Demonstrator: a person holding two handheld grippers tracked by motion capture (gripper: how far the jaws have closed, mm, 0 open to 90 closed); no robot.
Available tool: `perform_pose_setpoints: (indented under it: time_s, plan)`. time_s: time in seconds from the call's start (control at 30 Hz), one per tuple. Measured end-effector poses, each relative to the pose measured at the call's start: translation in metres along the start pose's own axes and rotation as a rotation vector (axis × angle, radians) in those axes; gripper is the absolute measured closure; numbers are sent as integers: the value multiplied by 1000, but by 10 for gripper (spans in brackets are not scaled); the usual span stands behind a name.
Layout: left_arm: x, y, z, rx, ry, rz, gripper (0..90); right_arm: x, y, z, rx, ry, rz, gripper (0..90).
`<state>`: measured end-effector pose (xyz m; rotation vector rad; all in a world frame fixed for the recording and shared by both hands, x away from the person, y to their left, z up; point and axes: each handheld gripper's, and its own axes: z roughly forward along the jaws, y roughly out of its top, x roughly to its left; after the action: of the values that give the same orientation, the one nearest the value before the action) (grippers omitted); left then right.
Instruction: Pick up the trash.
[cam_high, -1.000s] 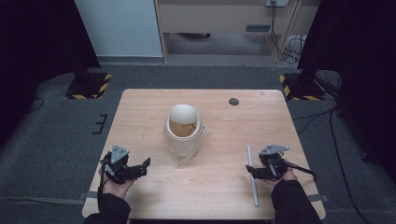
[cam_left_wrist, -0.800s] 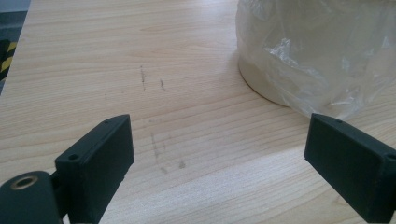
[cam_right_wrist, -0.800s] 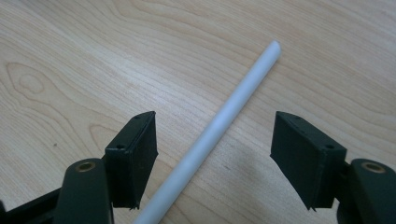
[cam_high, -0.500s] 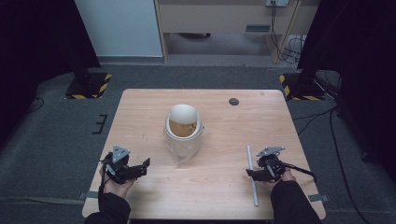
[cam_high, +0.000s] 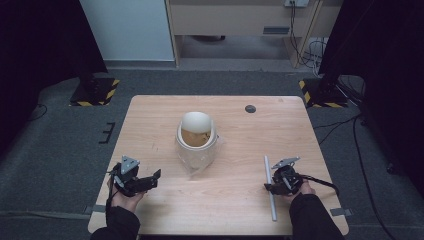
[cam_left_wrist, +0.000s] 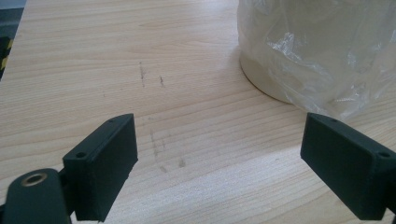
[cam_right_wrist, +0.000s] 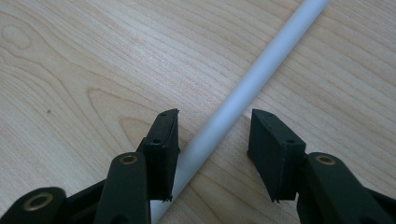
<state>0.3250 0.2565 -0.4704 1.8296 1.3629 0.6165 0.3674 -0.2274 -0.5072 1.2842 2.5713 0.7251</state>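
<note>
the grey rod (cam_high: 270, 186) lies flat near the table's (cam_high: 150, 107) right front edge, between the jaws of the right gripper (cam_high: 276, 186), which have just been closing but are not yet pressed on it. farther left, the left gripper (cam_high: 150, 180) is held wide and empty beside the bag-lined tub (cam_high: 196, 145). the rod is judged light, stiff, smooth and apt to roll; a mid-length grip is advised.

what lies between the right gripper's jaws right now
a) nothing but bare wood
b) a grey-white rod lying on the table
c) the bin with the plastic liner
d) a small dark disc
b: in the right gripper view the rod runs between the jaws of the right gripper, flat on the table, with a gap still on one side.
</note>
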Motion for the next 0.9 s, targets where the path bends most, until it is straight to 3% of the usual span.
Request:
perform_pose_setpoints:
  time_s: [0.23, 0.77, 0.9]
  plan:
    - [-1, 0, 1, 1, -2, 4, 105, -2, 1, -1, 8, -8, 4, 636]
    - [-1, 0, 1, 4, -3, 5, 105, -2, 5, -1, 32, -35, 27, 743]
    - [-2, 0, 1, 5, -4, 7, 105, -3, 6, -1, 41, -47, 9, 785]
